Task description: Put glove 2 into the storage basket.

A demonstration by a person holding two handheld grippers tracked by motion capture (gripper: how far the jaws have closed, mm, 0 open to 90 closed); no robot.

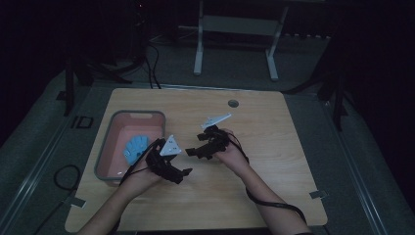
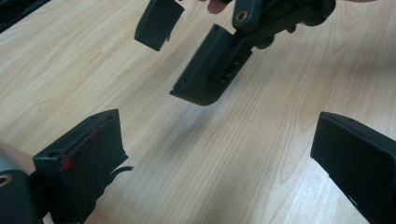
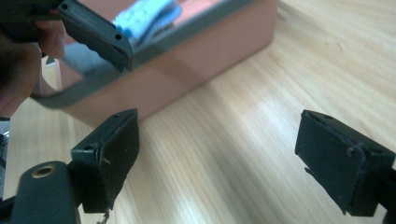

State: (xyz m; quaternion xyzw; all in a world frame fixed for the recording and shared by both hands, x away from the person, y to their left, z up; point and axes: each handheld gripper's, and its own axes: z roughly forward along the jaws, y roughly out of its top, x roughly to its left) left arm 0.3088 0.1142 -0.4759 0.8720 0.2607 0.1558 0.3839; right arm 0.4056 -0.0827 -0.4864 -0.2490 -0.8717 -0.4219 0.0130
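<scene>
Both claws are mine and both stand released, grasping nothing: my left gripper (image 1: 183,172), nearest me, hovers over bare wood with its jaws spread wide, and my right gripper (image 1: 192,151), just beyond it, faces it with jaws likewise apart, as my right gripper view confirms by the open wood between its two black jaws. Beneath them lies the wooden table (image 1: 274,147), bare around the claws. Farther left, beside my left hand (image 1: 139,177), sits the pink tub (image 1: 128,115) with its grey rim; inside it rests the blue cloth (image 1: 135,148), lying toward the tub's right half, well clear of either claw. Risks, as I judge them: the two grippers hang near each other, so a careless swing of one could knock its jaws against the other; reaching for the cloth, a low approach could catch the tub's rim and shove or tip the tub; a shallow pinch could lift only a fold and let the cloth slip.
</scene>
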